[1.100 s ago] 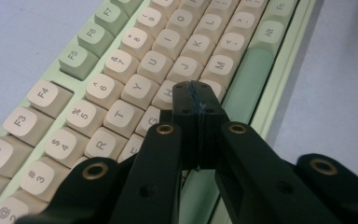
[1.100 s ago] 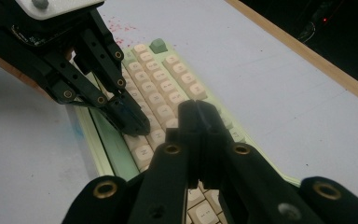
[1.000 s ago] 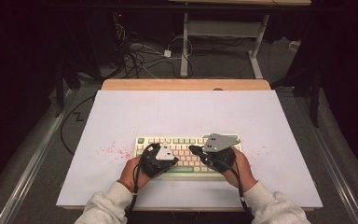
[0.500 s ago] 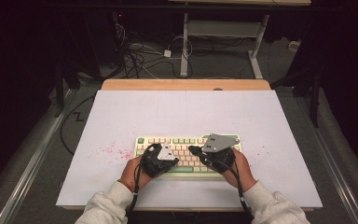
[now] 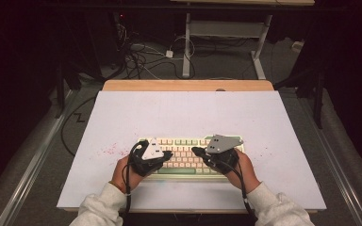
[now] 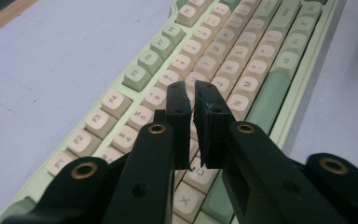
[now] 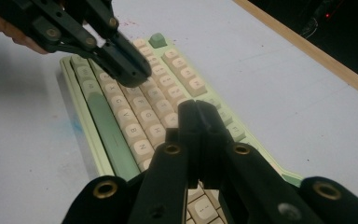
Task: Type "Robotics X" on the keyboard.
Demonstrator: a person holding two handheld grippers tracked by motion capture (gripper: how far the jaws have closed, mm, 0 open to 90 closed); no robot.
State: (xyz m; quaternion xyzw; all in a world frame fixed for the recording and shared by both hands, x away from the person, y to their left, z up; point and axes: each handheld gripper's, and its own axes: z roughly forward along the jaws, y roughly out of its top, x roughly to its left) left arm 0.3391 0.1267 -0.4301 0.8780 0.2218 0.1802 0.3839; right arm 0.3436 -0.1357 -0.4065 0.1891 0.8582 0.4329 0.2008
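A cream and green keyboard [image 5: 184, 142] lies on the white mat near the front edge. My left gripper [image 5: 168, 154] hovers over its left half, tips pointing right. In the left gripper view the left gripper [image 6: 192, 91] hangs above the letter keys [image 6: 242, 51]; its jaws have just been opening and stand a slim gap apart with nothing between them. My right gripper [image 5: 195, 151] is over the right half, pointing left. In the right gripper view the right gripper [image 7: 198, 106] is shut and empty above the keys [image 7: 121, 112], facing the left gripper [image 7: 130, 77].
The white mat [image 5: 184, 113] covers the table, with a wooden strip [image 5: 188, 85] along its far edge. Red specks [image 5: 111, 150] mark the mat left of the keyboard. Cables [image 5: 141, 56] and a metal desk frame [image 5: 187, 42] stand on the floor beyond.
The left gripper has shifted a little to the left over the keyboard and its jaws have parted slightly. The right gripper has stayed where it was.
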